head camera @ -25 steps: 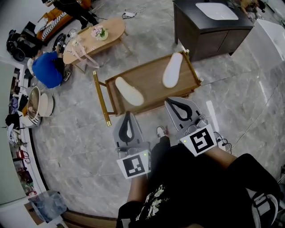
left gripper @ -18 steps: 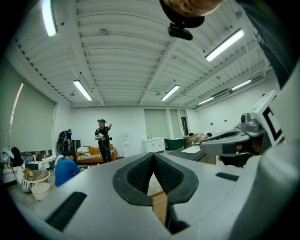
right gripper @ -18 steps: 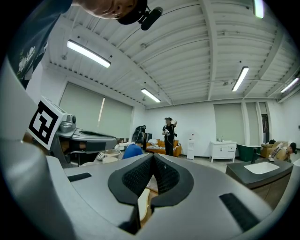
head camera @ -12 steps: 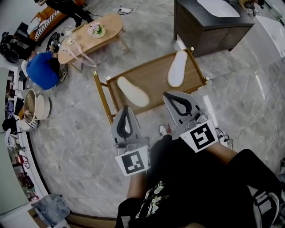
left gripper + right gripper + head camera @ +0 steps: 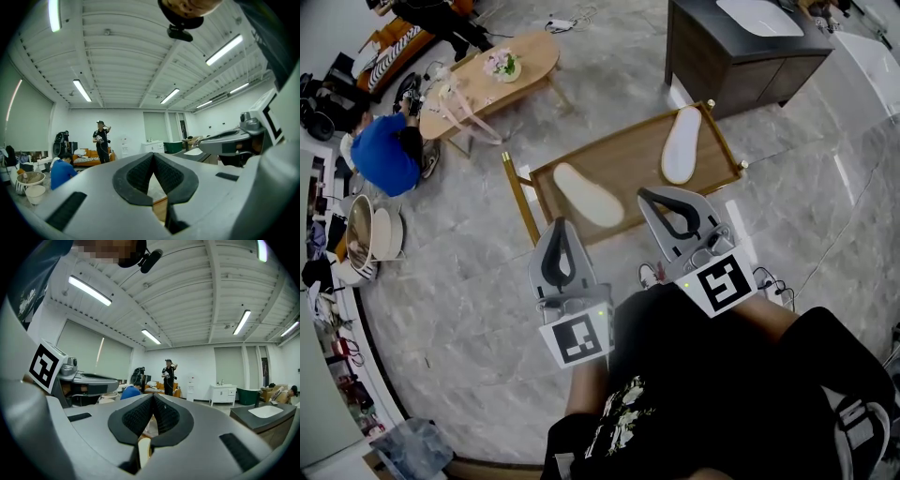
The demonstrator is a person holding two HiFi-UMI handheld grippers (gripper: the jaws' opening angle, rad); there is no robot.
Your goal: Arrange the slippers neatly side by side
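Two white slippers lie apart on a low wooden tray table (image 5: 628,161) in the head view. The left slipper (image 5: 588,194) lies slanted at the tray's left. The right slipper (image 5: 681,143) lies at its far right end. My left gripper (image 5: 559,225) is shut and empty, its tip at the tray's near edge just short of the left slipper. My right gripper (image 5: 645,194) is also shut and empty, over the tray's near edge between the slippers. In the gripper views both the left gripper (image 5: 153,153) and the right gripper (image 5: 153,394) point level with tips touching.
A dark cabinet (image 5: 727,70) with a white basin stands beyond the tray on the right. An oval wooden coffee table (image 5: 487,80) and a crouching person in blue (image 5: 384,155) are at the far left. Bowls (image 5: 361,230) sit on the floor left. Cables (image 5: 764,281) lie by my right side.
Both grippers have moved forward together toward the tray, which now sits closer to their tips. Jaws stayed shut. The slippers have not moved on the tray.
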